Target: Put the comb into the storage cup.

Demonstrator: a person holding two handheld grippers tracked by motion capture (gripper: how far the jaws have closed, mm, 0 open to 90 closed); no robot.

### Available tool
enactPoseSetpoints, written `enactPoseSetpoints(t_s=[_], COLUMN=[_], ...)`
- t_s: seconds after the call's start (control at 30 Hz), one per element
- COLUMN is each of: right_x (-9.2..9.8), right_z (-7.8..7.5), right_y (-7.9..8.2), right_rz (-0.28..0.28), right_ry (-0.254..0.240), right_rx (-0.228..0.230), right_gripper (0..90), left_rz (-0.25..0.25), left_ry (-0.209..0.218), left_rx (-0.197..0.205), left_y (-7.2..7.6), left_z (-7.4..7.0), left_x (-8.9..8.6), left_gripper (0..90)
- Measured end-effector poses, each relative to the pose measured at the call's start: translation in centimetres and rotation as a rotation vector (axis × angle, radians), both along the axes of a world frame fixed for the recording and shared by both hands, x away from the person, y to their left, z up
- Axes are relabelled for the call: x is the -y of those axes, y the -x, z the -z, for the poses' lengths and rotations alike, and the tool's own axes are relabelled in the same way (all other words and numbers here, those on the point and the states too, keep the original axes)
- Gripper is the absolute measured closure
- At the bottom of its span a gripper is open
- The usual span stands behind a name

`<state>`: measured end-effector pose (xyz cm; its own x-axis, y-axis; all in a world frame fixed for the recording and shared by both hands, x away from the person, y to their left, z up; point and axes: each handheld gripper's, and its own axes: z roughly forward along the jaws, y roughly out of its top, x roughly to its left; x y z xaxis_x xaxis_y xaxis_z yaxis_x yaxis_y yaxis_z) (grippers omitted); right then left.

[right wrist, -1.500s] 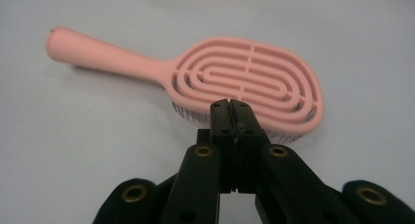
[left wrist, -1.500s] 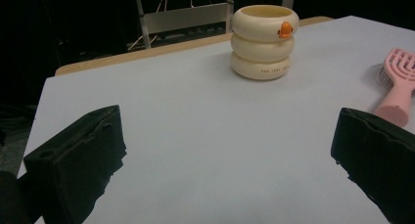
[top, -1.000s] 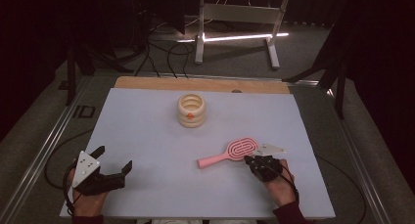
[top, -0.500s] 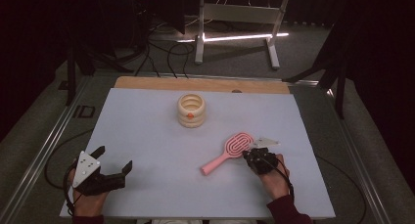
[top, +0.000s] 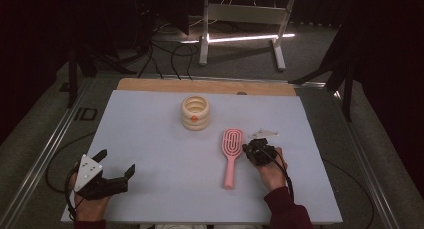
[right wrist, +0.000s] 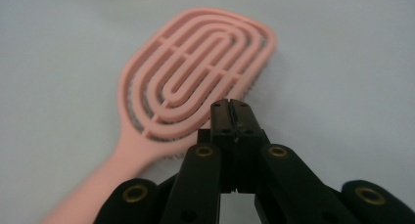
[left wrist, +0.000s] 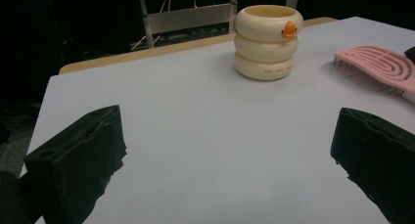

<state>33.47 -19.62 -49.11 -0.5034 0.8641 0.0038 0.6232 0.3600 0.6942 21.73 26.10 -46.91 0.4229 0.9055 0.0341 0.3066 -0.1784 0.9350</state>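
Observation:
A pink hairbrush (top: 231,159) lies flat on the white table, right of centre, with its handle pointing toward the near edge. My right gripper (top: 248,150) is shut with nothing between its jaws, and its tip rests against the right edge of the brush head. In the right gripper view the closed tips (right wrist: 233,106) meet the rim of the hairbrush (right wrist: 195,67). My left gripper (top: 116,161) sits open at the near left corner, holding nothing. The left gripper view has its jaws (left wrist: 230,119) wide apart over bare table, with the hairbrush (left wrist: 377,62) off to the far right.
A cream ringed cup (top: 195,112) with an orange mark stands upright behind the table's middle; the left gripper view has the cup (left wrist: 267,35) too. A wooden strip (top: 205,86) edges the far side of the table. Beyond it are a metal stand (top: 240,19) and floor cables.
The right gripper moved left and slightly away from me, staying shut. The hairbrush swung with it, from lying slanted with its handle to the left to pointing nearly straight at the near edge.

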Motion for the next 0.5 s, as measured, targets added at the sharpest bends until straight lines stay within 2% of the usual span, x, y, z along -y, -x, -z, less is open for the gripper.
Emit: enactPoseSetpoints(t_s=[0.07, 0.17, 0.2, 0.5], right_x=[-0.5, -0.7, -1.3, -1.8], right_z=[0.0, 0.0, 0.0, 0.5], right_y=[-0.7, -0.9, -1.6, -1.9], right_rz=[-0.018, -0.025, -0.041, -0.053], right_ry=[0.009, 0.012, 0.009, 0.014], right_rx=[-0.001, -0.002, -0.005, -0.008], right_gripper=[90.0, 90.0, 90.0, 90.0], left_rz=[0.001, 0.001, 0.003, 0.002], left_ry=[0.005, 0.007, 0.007, 0.026], left_rx=[-0.003, -0.003, -0.003, -0.006], left_y=[0.0, 0.0, 0.0, -0.1], left_z=[0.1, 0.1, 0.1, 0.2], left_x=[0.0, 0.0, 0.0, -0.2], left_gripper=[0.3, 0.3, 0.3, 0.3])
